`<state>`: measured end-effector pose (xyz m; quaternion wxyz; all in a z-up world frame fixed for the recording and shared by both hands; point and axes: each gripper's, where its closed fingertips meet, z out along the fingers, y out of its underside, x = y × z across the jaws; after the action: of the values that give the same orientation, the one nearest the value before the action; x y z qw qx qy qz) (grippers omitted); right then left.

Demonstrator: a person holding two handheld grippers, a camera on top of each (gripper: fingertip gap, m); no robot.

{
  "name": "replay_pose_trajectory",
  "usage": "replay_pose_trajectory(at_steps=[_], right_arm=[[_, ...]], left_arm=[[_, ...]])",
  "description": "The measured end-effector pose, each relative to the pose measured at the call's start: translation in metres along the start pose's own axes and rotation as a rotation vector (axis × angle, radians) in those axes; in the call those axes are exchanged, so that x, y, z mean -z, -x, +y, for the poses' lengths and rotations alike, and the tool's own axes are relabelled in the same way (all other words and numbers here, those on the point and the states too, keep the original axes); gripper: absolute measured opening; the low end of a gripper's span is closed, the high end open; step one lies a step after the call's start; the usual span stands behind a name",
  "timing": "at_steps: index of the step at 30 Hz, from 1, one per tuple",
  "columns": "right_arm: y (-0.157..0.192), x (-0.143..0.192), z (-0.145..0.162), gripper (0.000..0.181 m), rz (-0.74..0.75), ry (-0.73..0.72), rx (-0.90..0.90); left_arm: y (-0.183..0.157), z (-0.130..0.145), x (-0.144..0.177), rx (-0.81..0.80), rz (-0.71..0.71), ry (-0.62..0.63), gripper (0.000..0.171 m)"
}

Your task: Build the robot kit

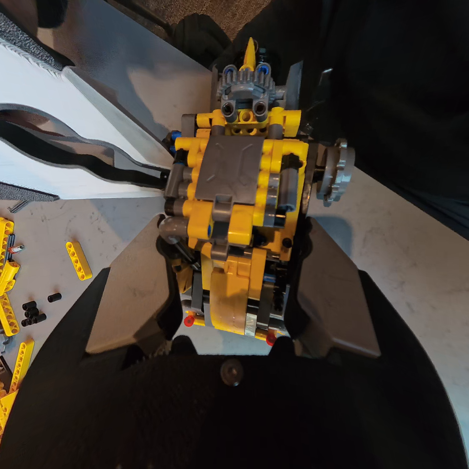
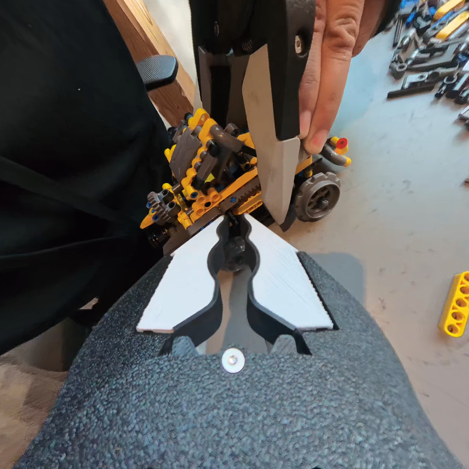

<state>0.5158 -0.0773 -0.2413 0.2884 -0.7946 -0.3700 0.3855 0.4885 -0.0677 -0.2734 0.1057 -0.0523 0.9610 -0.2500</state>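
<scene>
My left gripper (image 1: pixel 234 223) is shut on a yellow and grey brick-built vehicle model (image 1: pixel 236 193), one grey finger on each side of its body. The model has a grey wheel (image 1: pixel 335 170) on one side and a grey gear (image 1: pixel 246 83) at its far end. In the right wrist view the model (image 2: pixel 203 182) rests on the table, with the left gripper's grey finger (image 2: pixel 274 165) and a person's hand (image 2: pixel 327 76) above it. My right gripper (image 2: pixel 234 220), with white fingers, is shut on a small black pin-like part (image 2: pixel 234 247) at the model's side. It enters the left wrist view (image 1: pixel 162 175) from the left.
A loose yellow beam (image 1: pixel 78 261), black pins (image 1: pixel 33 314) and more yellow parts (image 1: pixel 7 253) lie on the grey table (image 1: pixel 380 253). Another yellow beam (image 2: pixel 456 304) and a pile of dark parts (image 2: pixel 431 50) lie to the right. A person's dark clothing (image 2: pixel 63 127) is close on the left.
</scene>
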Motion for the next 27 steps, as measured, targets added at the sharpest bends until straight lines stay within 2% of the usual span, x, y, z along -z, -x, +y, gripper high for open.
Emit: replay_pose_trajectory(at_steps=[6, 8, 11, 14, 16, 19, 20, 24, 27], right_arm=[[-0.006, 0.011, 0.004, 0.01, 0.026, -0.179, -0.074], [-0.013, 0.015, 0.006, 0.023, 0.128, -0.205, -0.103], [-0.017, 0.03, 0.004, 0.021, 0.203, -0.284, -0.112], [-0.008, 0.04, 0.0, 0.027, 0.081, -0.359, -0.145], [-0.01, 0.041, -0.001, 0.023, 0.047, -0.365, -0.186], [-0.016, 0.028, 0.006, 0.03, 0.123, -0.304, -0.274], [-0.013, 0.026, 0.005, 0.032, 0.139, -0.326, -0.285], [-0.007, 0.037, 0.013, 0.035, 0.253, -0.414, -0.338], [0.012, 0.035, 0.007, 0.038, 0.222, -0.503, -0.359]], left_arm=[[0.007, -0.004, 0.001, 0.018, -0.074, 0.031, 0.1], [0.008, -0.004, 0.0, 0.032, -0.081, 0.039, 0.101], [0.008, -0.003, 0.0, 0.038, -0.086, 0.063, 0.101], [0.008, -0.002, 0.001, 0.049, -0.087, 0.073, 0.102], [0.011, 0.001, 0.002, 0.084, -0.106, 0.056, 0.102], [0.016, 0.013, 0.008, 0.166, -0.161, 0.101, 0.103], [0.014, 0.016, 0.011, 0.183, -0.166, 0.106, 0.103], [0.017, 0.006, 0.033, 0.278, -0.254, -0.031, 0.106], [0.027, -0.001, 0.058, 0.375, -0.354, -0.116, 0.107]])
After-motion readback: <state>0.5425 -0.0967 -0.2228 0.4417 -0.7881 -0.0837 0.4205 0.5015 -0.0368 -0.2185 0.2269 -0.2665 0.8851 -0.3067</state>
